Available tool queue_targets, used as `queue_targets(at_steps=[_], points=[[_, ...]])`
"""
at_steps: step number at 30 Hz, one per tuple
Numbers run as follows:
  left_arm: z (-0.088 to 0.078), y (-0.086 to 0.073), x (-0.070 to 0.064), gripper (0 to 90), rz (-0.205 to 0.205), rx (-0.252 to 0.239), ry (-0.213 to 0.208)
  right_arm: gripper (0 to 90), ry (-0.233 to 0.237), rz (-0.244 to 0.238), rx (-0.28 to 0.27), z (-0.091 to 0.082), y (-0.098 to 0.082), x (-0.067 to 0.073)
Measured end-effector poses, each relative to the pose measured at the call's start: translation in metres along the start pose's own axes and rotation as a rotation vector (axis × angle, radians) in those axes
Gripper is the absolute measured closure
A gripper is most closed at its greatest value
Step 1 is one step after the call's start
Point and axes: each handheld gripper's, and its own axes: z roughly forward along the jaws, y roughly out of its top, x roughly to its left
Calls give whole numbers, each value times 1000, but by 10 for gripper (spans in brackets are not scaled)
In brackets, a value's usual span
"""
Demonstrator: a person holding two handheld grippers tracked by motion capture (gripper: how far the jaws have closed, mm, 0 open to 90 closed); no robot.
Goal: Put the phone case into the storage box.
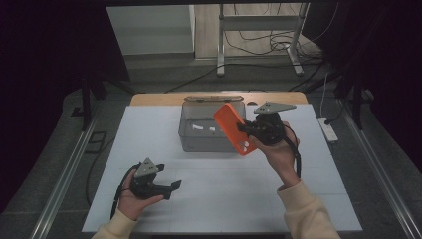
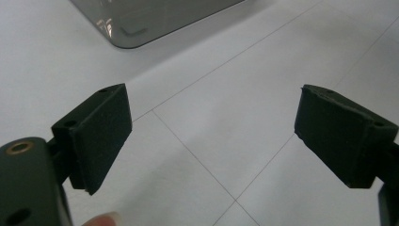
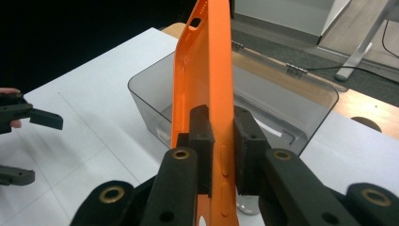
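high view looks down over the table (image 1: 149,149); tong views sit close, sharing the clear box (image 1: 199,134).

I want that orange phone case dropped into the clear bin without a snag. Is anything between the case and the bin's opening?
Nothing visible is. The right gripper holds the orange phone case just above the open clear bin, whose lid is folded back.

The orange phone case (image 3: 207,94) runs off the bottom edge.
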Motion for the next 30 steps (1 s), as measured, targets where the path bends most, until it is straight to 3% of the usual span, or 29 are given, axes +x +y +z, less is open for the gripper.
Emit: queue_targets(at_steps=[4, 12, 30], points=[[0, 0, 0, 115, -3, -1, -1, 800, -14, 15, 7, 4, 3, -6], [0, 0, 0, 115, -4, -1, -2, 801, -64, -1, 30, 10, 15, -8], [-1, 0, 1, 114, -1, -2, 2, 801, -81, 8, 50, 25, 25, -10]])
